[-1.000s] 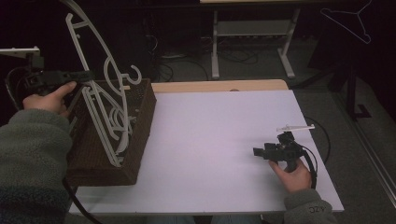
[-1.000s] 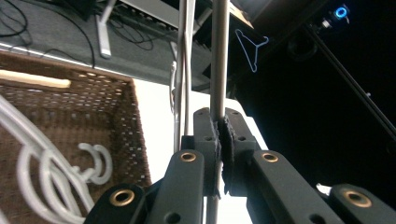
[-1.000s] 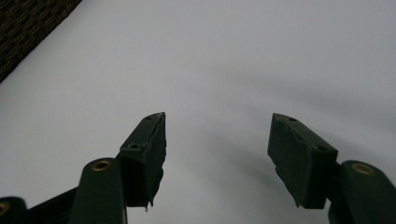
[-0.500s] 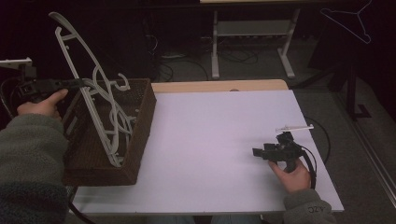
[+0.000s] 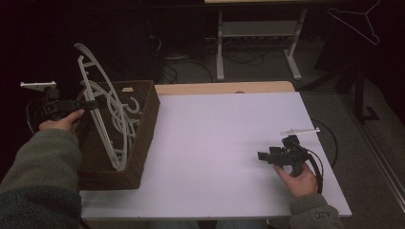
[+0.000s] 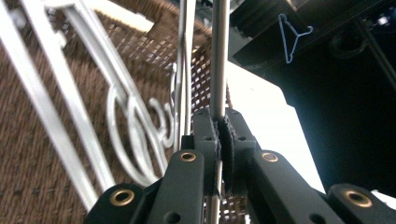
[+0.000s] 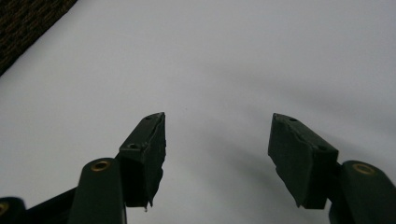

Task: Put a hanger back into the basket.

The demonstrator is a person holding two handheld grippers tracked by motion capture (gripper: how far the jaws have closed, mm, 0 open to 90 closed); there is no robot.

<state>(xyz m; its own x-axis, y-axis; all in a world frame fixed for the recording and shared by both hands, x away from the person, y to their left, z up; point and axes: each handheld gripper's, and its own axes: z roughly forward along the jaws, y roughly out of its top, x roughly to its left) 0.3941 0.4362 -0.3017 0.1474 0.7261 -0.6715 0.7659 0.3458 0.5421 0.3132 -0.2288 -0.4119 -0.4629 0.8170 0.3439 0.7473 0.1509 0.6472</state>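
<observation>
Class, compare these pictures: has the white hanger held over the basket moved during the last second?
Yes. The white hanger, clamped in the left gripper, has sunk lower into the brown basket, judged against its rim.

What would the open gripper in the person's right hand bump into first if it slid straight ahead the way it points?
Probably nothing for a long stretch: the right gripper points left across the bare white tabletop. Farther along that line stands the dark brown woven basket, though depth is hard to judge.

Dim room: grey floor (image 5: pixel 267 67), metal-legged bench (image 5: pixel 258 33) behind white table (image 5: pixel 224 143).
</observation>
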